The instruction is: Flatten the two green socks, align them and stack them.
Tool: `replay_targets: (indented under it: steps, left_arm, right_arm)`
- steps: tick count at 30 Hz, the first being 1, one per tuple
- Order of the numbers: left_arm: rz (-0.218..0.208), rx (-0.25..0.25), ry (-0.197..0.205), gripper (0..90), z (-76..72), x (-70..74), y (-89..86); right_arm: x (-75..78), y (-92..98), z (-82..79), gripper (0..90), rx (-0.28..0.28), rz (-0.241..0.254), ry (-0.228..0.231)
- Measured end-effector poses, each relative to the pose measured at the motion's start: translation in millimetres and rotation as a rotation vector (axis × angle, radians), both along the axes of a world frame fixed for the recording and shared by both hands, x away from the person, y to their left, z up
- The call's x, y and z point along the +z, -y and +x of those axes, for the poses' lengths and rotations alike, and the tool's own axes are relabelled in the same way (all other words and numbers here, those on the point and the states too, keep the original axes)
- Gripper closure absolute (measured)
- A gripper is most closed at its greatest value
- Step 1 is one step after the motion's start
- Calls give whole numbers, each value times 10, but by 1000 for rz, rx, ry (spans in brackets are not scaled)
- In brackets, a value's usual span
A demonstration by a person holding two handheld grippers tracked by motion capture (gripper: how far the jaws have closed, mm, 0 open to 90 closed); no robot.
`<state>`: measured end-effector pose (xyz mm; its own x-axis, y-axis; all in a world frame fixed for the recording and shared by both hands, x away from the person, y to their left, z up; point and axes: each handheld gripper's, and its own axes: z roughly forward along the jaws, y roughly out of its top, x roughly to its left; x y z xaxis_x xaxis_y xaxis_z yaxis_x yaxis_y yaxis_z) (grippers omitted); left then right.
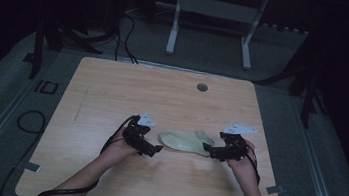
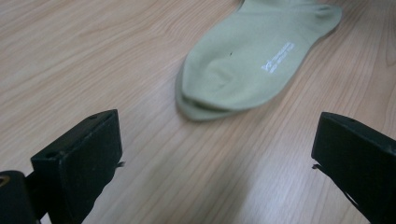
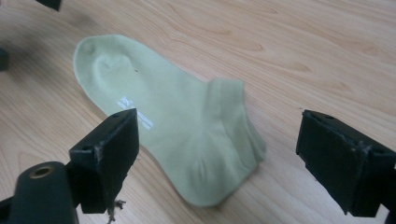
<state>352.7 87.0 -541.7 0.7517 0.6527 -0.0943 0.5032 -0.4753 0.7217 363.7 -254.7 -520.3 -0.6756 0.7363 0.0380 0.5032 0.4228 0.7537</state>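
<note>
A pale green ankle sock [image 1: 185, 141] lies flat on the wooden table [image 1: 112, 95], between the two grippers. My left gripper [image 1: 155, 150] sits just left of the sock's toe end, open, jaws wide apart with bare table between them; the sock [image 2: 247, 60] lies a little ahead of it. My right gripper [image 1: 209, 151] is at the sock's cuff and heel end, open as well, with the sock [image 3: 177, 126] lying between and beyond its jaws, untouched by them as far as I can tell. A small white print marks the sock's sole.
A round grey grommet [image 1: 202, 87] sits in the table near its far edge. Behind the table stands a white frame [image 1: 213, 12] on a dim grey floor, with black cables [image 1: 125, 31] at the back left. Bare wood spreads around the sock.
</note>
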Motion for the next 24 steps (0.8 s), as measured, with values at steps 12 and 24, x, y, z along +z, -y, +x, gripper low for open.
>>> replay_targets:
  steps: [12, 24]
  left_arm:
    - [2, 95, 40, 16, -153, -91, -449]
    - [-3, 199, 52, 16, -251, -170, -846]
  right_arm:
    - [-143, 245, -73, 121, -74, -24, -10]
    - [-250, 526, -178, 120, -167, -16, -6]
